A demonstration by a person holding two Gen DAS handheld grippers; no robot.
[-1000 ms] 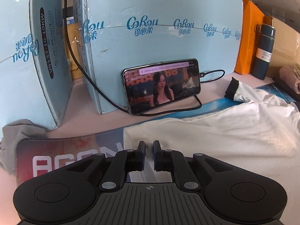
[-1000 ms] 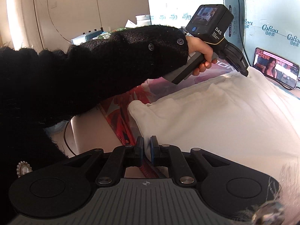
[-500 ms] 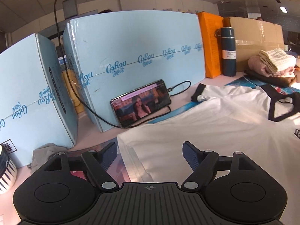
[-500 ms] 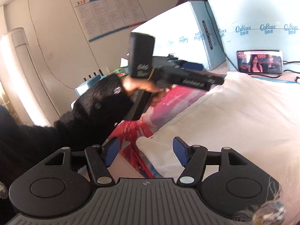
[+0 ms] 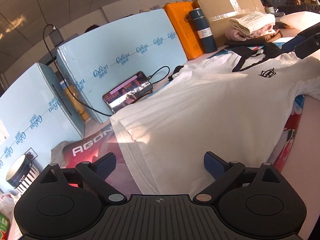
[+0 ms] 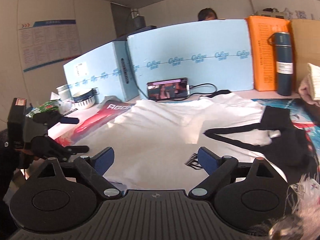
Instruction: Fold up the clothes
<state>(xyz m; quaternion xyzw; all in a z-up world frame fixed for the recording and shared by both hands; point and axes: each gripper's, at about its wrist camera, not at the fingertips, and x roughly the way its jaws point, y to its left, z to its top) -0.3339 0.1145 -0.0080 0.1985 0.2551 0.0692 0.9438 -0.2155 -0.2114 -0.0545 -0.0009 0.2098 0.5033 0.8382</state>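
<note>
A white T-shirt (image 5: 200, 108) with a black collar (image 5: 252, 58) and a small crown logo (image 5: 267, 73) lies spread flat on a printed desk mat (image 5: 88, 150). Its hem sits just under my left gripper (image 5: 160, 163), which hangs open above it and holds nothing. In the right wrist view the same shirt (image 6: 156, 132) fills the middle, collar (image 6: 280, 134) to the right. My right gripper (image 6: 156, 158) is open over the shirt's near side, empty. The left gripper (image 6: 83, 135) shows at the far left, held by a hand in a black sleeve.
Light blue boxes (image 5: 124, 60) wall off the back, with a phone (image 5: 128, 92) on a cable leaning against them. An orange box (image 5: 180, 26), a dark flask (image 5: 202, 32) and a pile of folded clothes (image 5: 252, 26) stand at the back right. A striped bowl (image 5: 20, 172) sits left.
Both grippers were shut at the shirt's hem a second ago; they opened, let it go and rose back. The left view has swung right toward the collar.
</note>
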